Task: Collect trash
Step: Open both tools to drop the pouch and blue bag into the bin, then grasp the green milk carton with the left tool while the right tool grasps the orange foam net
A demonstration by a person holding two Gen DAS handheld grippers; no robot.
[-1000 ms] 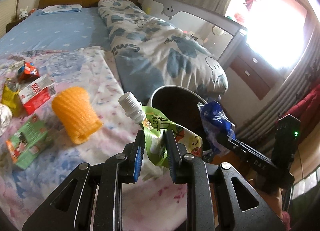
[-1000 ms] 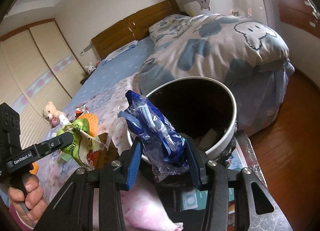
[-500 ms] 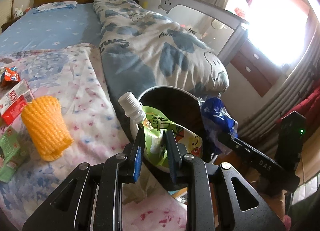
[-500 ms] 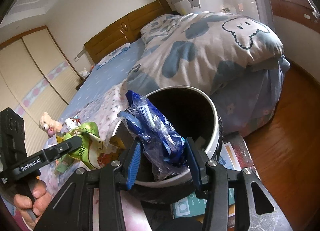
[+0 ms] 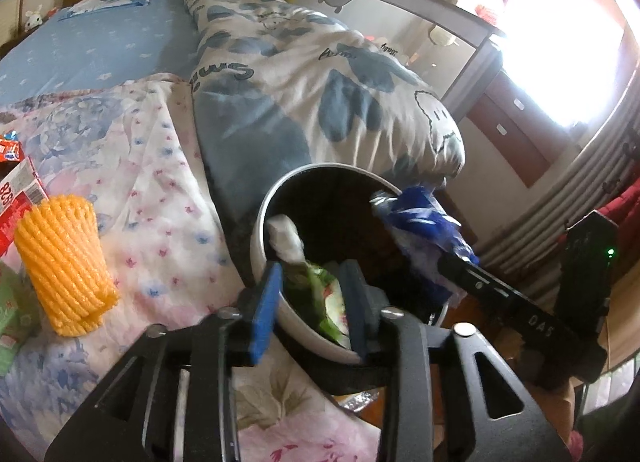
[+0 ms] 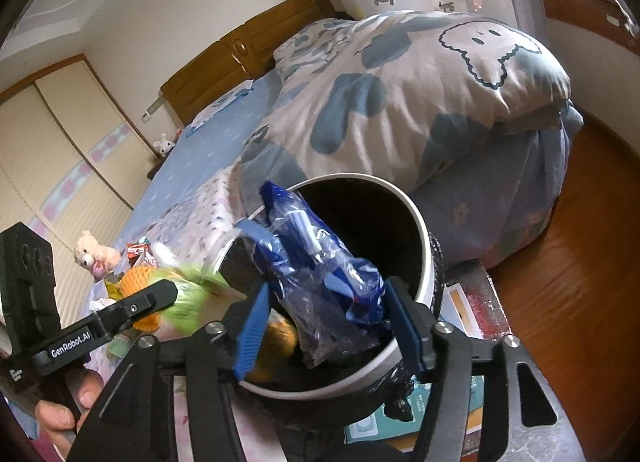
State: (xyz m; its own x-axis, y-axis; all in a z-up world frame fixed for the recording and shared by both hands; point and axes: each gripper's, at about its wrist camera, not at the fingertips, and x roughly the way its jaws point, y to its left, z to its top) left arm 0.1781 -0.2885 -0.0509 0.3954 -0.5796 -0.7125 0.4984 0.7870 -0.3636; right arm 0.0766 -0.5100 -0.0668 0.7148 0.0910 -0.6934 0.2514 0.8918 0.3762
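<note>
Finds the left gripper [image 5: 310,282] just over the near rim of the bin [image 5: 260,221], fingers spread wide and gripping nothing, with the green drink pouch [image 5: 320,294] loose and blurred between them, white cap up, partly inside the bin and partly across its near wall. Finds the right gripper [image 6: 328,286] over the bin's rim too, on the floor side, fingers parted wider than the blue plastic wrapper [image 6: 312,262], apparently clear of it on one side and perhaps brushing it on the other, so probably letting go rather than holding. Places both pieces of trash at the mouth of the bin, neither clearly down inside yet. Risks a snag of the pouch on the near rim, then a tip outward onto the floral bed cover [image 5: 160,201] beside the bin or a slide into the gap between bed and bin. Risks the light, crinkly wrapper clinging to a pad, then riding back out of the bin and ending on the wooden floor [image 6: 560,262]. Crowds two tools over one opening, so invites a knock between them or against the rim, and possibly a rocking or tipping bin, judging by the flat items underneath. Leaves more to collect on the bed to the left of the bin: an orange foam net [image 5: 60,258] and a red carton [image 5: 16,197].
</note>
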